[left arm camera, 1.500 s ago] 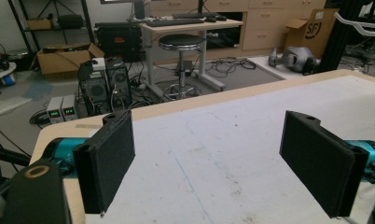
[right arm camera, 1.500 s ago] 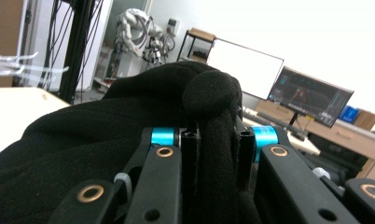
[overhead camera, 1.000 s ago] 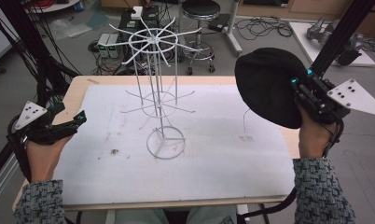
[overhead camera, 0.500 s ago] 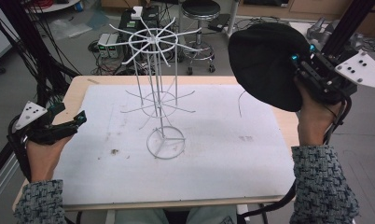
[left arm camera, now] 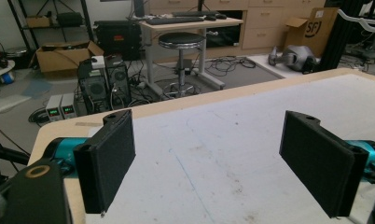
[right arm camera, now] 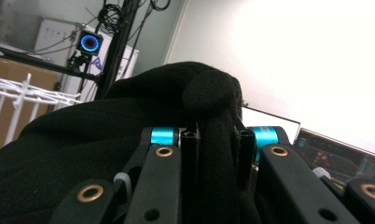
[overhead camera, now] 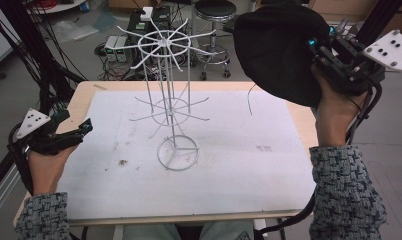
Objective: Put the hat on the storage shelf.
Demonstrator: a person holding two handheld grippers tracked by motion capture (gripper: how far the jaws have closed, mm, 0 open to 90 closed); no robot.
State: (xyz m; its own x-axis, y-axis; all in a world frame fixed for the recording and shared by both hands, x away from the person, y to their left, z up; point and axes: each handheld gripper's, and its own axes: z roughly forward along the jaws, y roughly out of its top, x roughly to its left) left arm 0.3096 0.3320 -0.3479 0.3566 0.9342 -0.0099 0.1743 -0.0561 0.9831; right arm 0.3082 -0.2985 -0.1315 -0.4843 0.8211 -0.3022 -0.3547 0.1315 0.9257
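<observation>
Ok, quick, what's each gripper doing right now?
Left gripper: open, empty, low over the table.
Right gripper: shut on the black hat, held up.

Grey floor (overhead camera: 19,80) strewn with cables, a round stool (left arm camera: 180,41), desk (left arm camera: 190,22), cardboard boxes (left arm camera: 66,53).

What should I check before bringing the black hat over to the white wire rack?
1. Grip: right gripper shut on the black hat: ok.
2. Hat lifted off the table: ok.
3. White wire rack upright on its ring base: ok.
4. Top prongs free of other items: ok.
5. Left gripper open, low at the table's left edge, away from the rack: ok.
6. Loose thread hanging from the hat may snag: cannot tell.
</observation>
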